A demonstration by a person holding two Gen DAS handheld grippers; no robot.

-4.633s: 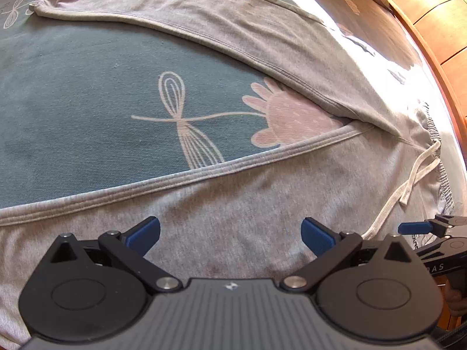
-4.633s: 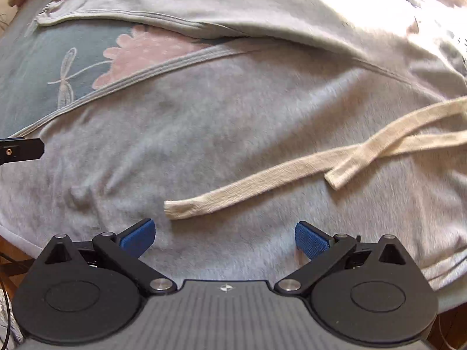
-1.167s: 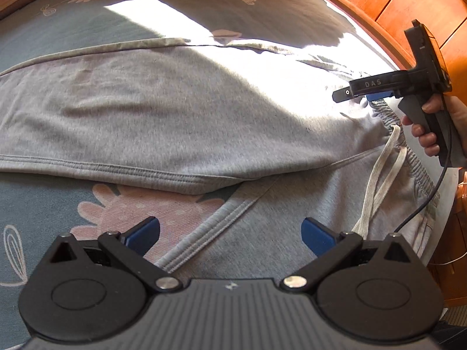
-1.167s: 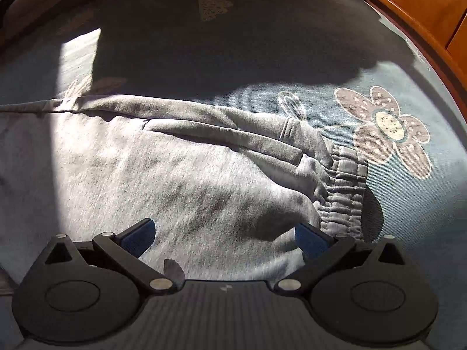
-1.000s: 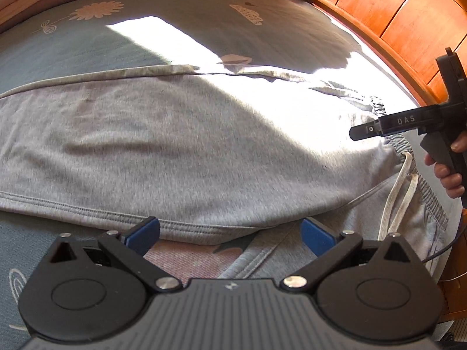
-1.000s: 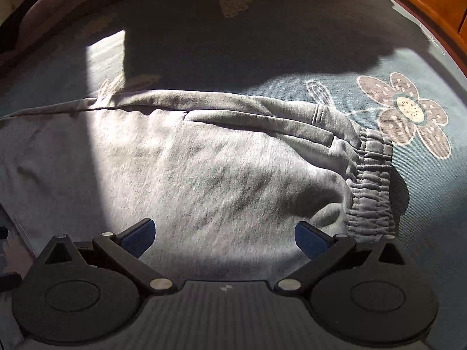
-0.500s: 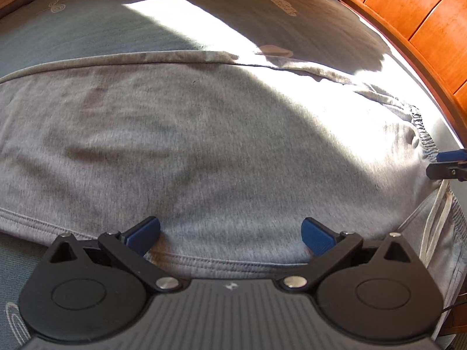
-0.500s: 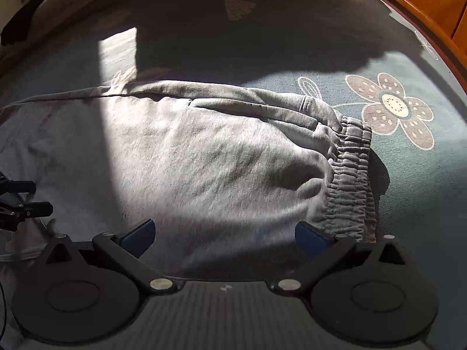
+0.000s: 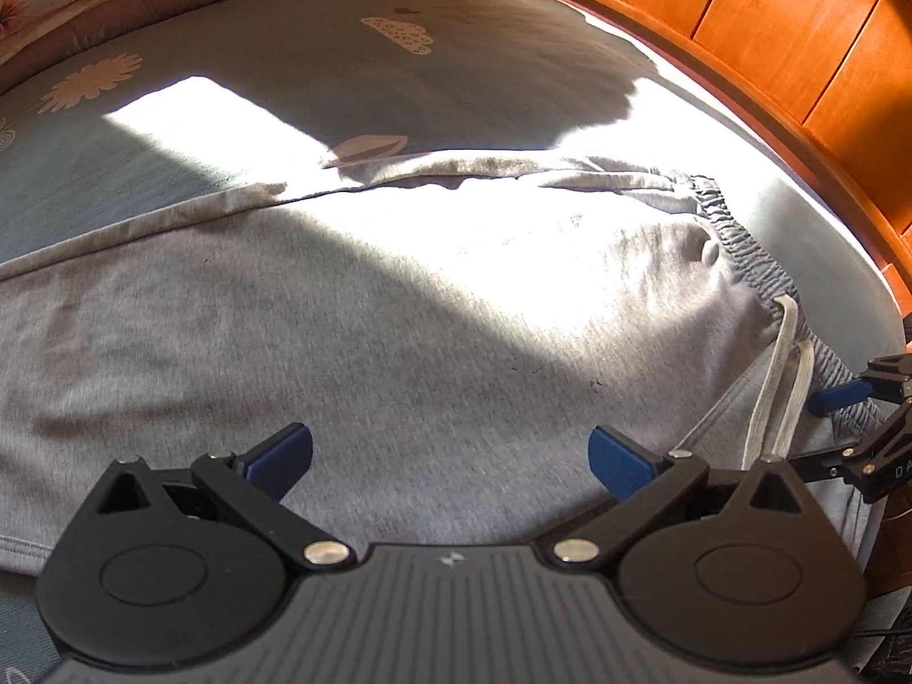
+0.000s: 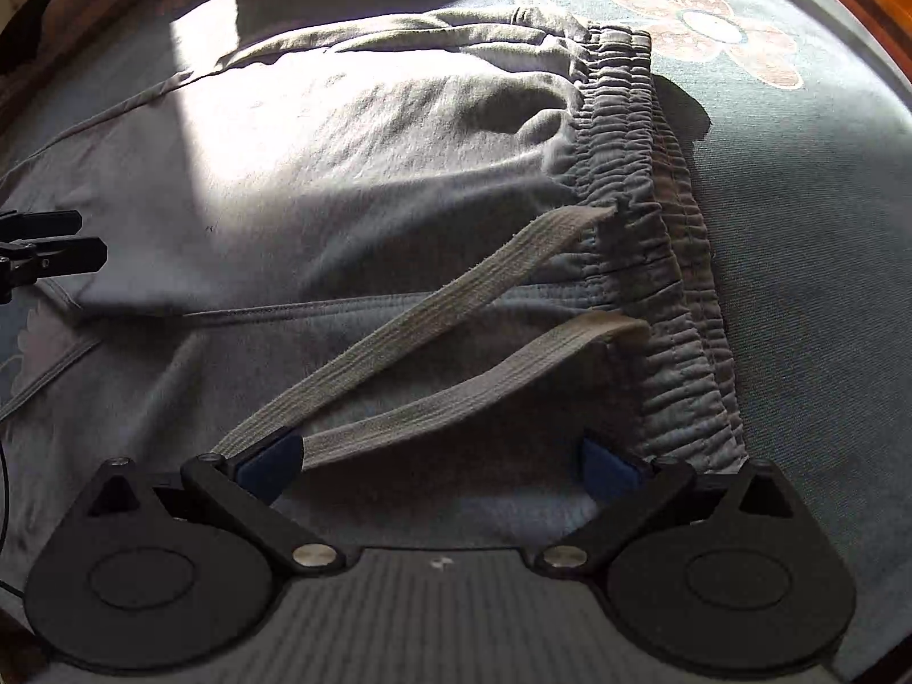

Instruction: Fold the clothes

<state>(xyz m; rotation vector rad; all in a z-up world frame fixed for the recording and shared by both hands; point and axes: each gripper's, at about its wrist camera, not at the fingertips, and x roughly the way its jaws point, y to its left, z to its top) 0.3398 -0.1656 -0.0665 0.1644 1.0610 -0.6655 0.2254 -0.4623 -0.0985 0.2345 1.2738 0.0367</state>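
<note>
Hovered the left gripper (image 9: 450, 459) low over the grey sweatpants (image 9: 399, 313), jaws spread wide and holding nothing. Set the right gripper (image 10: 439, 467) equally wide and empty close above the cloth near the waistband (image 10: 644, 216), having swung both in from further back a second before.

Found the upper leg now laid over the lower one, where patterned sheet showed between them seconds earlier. Judged the lengthwise fold nearly done, with only a strip of the under leg peeping out at the near edge.

Noted the drawstring (image 10: 450, 299) in the way: two loose tails crossing the lap and ending against the right gripper's left pad, contact unclear. Judged tucking them in wise before folding crosswise.

Beyond the sweatpants, saw only the flowered bedsheet (image 9: 285, 57), a hard patch of sun, and the wooden bed frame (image 9: 741, 17).
</note>
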